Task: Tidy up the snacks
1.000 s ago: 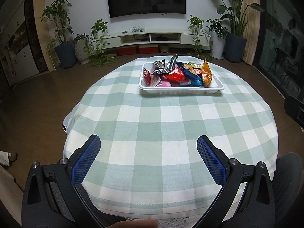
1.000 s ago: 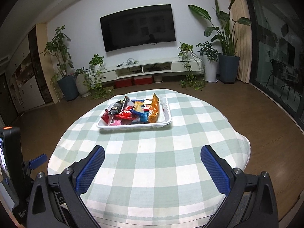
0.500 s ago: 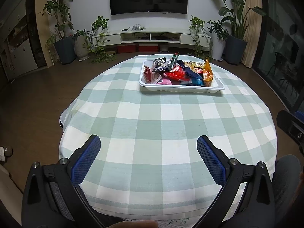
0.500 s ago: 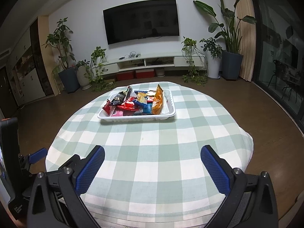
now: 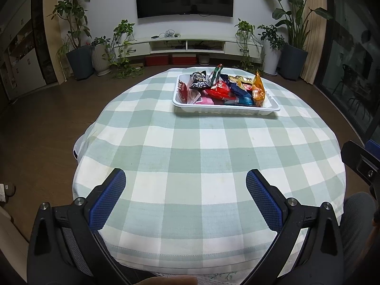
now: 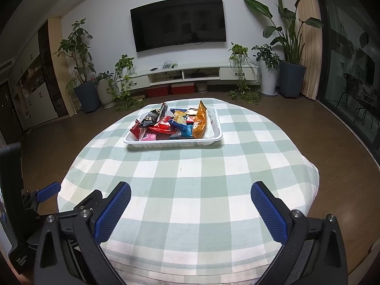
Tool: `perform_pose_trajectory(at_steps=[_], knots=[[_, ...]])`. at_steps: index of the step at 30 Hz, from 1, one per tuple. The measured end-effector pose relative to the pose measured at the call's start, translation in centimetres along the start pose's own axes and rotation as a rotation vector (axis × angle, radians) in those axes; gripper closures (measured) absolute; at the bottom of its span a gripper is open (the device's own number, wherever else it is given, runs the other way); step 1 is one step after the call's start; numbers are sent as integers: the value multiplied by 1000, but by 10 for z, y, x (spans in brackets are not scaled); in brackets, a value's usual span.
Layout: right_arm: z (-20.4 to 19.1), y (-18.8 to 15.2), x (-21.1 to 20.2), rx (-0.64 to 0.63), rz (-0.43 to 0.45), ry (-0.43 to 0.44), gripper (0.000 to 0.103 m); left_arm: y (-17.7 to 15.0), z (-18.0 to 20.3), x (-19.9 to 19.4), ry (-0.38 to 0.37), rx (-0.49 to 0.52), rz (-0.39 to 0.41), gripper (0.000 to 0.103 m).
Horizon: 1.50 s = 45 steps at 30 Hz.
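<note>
A white tray point(image 5: 225, 110) point(image 6: 173, 142) sits on the far part of the round table, piled with several snack packets: an orange bag point(image 5: 258, 90) point(image 6: 199, 121) standing at its right, a red packet point(image 5: 219, 89) point(image 6: 163, 125) in the middle, a black packet point(image 5: 199, 80) point(image 6: 150, 118) at the left. My left gripper point(image 5: 185, 192) hovers open over the table's near edge, far short of the tray, nothing between its blue pads. My right gripper point(image 6: 190, 201) is also open and empty, near the front edge.
The table wears a green-and-white checked cloth point(image 5: 201, 154) point(image 6: 190, 166). Behind it are a wall TV point(image 6: 178, 30), a low white cabinet point(image 6: 190, 76) and potted plants point(image 6: 289, 54). A glass door point(image 6: 351, 76) is at the right. The other gripper's body point(image 5: 361, 161) shows at the right edge.
Both wrist cameras have tilted or risen slightly, so the tray and room sit lower in each view. Both grippers stay open and empty.
</note>
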State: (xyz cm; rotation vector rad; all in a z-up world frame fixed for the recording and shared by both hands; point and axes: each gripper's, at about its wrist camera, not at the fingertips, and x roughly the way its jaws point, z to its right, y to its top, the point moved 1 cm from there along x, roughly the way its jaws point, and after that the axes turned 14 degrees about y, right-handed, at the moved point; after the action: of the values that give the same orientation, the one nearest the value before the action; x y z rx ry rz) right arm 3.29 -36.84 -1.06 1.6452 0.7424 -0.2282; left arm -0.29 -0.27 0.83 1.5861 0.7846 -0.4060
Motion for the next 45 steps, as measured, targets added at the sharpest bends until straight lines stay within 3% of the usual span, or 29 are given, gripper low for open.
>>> perform_pose_trajectory(at_steps=[45], knots=[[-3,-4,0,1,-14,1,0,-2,3,1,0,2,-3,0]])
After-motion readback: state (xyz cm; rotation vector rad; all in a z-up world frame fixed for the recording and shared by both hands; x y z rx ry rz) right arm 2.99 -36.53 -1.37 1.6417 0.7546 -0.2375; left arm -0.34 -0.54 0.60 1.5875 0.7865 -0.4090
